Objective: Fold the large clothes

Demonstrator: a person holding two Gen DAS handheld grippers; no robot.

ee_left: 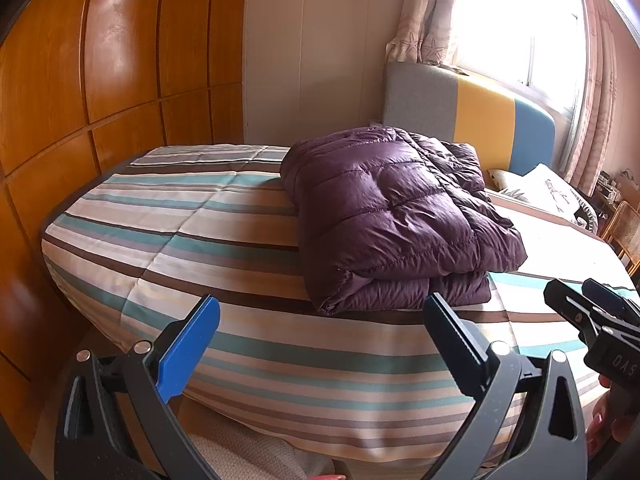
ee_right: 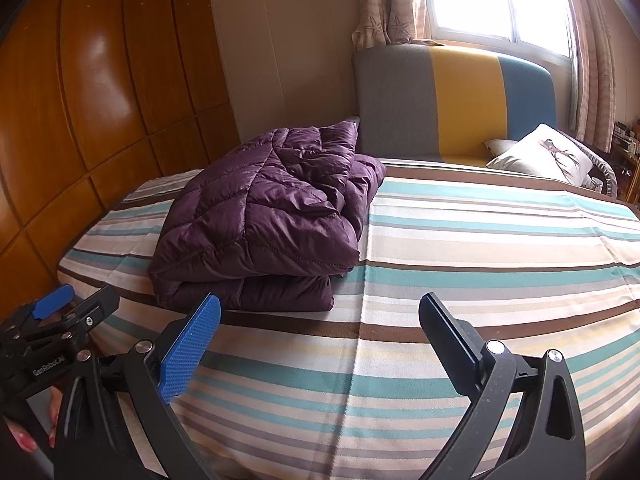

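A purple quilted down jacket (ee_left: 396, 216) lies folded in a thick stack on the striped bed (ee_left: 180, 216). It also shows in the right wrist view (ee_right: 264, 220). My left gripper (ee_left: 322, 312) is open and empty, held at the bed's near edge just short of the jacket. My right gripper (ee_right: 320, 312) is open and empty, to the right of the jacket's near corner. The right gripper shows at the right edge of the left wrist view (ee_left: 592, 312). The left gripper shows at the lower left of the right wrist view (ee_right: 64, 312).
A wooden wardrobe (ee_left: 100, 80) runs along the left of the bed. A grey, yellow and blue headboard (ee_right: 452, 100) stands at the far end under a curtained window (ee_right: 496, 0). White pillows (ee_right: 540, 156) lie at the far right. A chair (ee_left: 624, 228) stands beside the bed.
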